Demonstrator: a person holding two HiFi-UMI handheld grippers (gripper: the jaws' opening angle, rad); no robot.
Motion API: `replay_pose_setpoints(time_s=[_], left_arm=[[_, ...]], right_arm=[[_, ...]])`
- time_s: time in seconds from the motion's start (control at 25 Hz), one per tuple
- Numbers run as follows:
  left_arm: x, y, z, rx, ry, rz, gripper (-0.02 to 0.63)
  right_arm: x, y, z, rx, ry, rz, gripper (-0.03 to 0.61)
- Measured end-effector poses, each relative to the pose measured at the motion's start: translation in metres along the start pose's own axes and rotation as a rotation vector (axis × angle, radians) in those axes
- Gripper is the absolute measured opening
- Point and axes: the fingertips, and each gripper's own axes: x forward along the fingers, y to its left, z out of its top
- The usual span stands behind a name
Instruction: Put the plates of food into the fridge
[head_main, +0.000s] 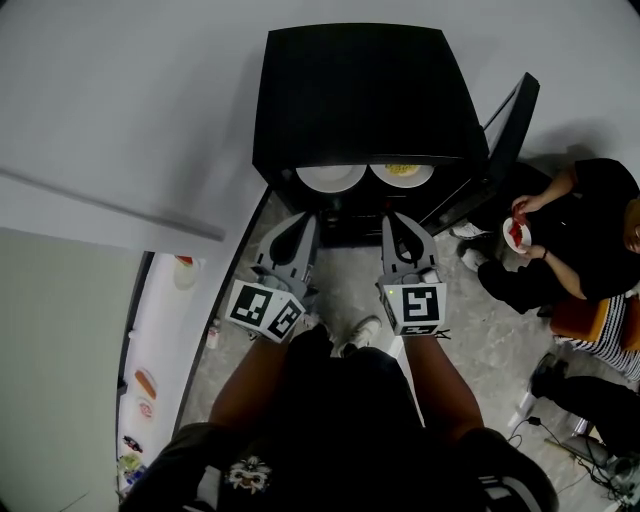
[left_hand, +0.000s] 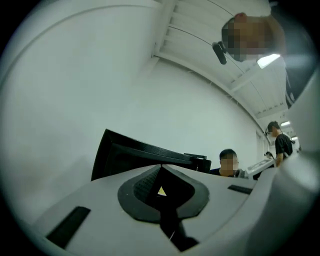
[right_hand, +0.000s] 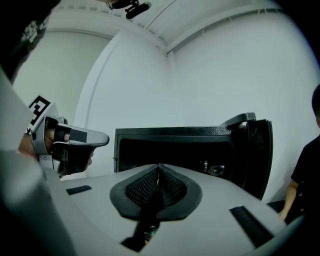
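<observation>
Grey speckled floor, white walls. White table (head_main: 165, 330) at far left carried bits of food. Left gripper (head_main: 303, 222) hovered before the black fridge (head_main: 350, 90), fingers closed on nothing. On the fridge shelf sat two plates side by side: pale plate (head_main: 331, 177), then plate of yellow food (head_main: 402, 171). Both flat, face up; round, so no long axis. Right gripper (head_main: 394, 222) likewise closed, empty. Fridge door (head_main: 510, 125) stood open rightward. Seated person beyond held a small plate of red food (head_main: 515, 235). Plates probably stiff, glazed, slippery, breakable; grip near rim, keep level.
</observation>
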Motion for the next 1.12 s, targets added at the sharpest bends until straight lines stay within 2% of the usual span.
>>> replay_pose_setpoints(time_s=[0.2, 0.28, 0.48, 0.68, 0.84, 1.12], left_arm=[[0.005, -0.017, 0.009, 0.267, 0.033, 0.019, 0.021], [0.006, -0.018, 0.007, 0.316, 0.065, 0.038, 0.021], [0.000, -0.003, 0.007, 0.206, 0.080, 0.105, 0.021], [-0.004, 0.003, 0.013, 0.215, 0.077, 0.139, 0.021], [-0.004, -0.007, 0.018, 0.286, 0.075, 0.137, 0.021], [-0.002, -0.016, 0.017, 0.291, 0.080, 0.111, 0.021]], right_arm=[[-0.008, -0.001, 0.024, -0.024, -0.042, -0.009, 0.025], [-0.011, -0.002, 0.030, -0.044, -0.046, -0.016, 0.025], [-0.019, 0.001, 0.038, -0.090, -0.067, -0.025, 0.025], [-0.023, -0.002, 0.043, -0.120, -0.020, -0.059, 0.023], [-0.024, -0.001, 0.053, -0.132, -0.042, -0.054, 0.023], [-0.028, 0.003, 0.069, -0.130, -0.136, -0.052, 0.023]])
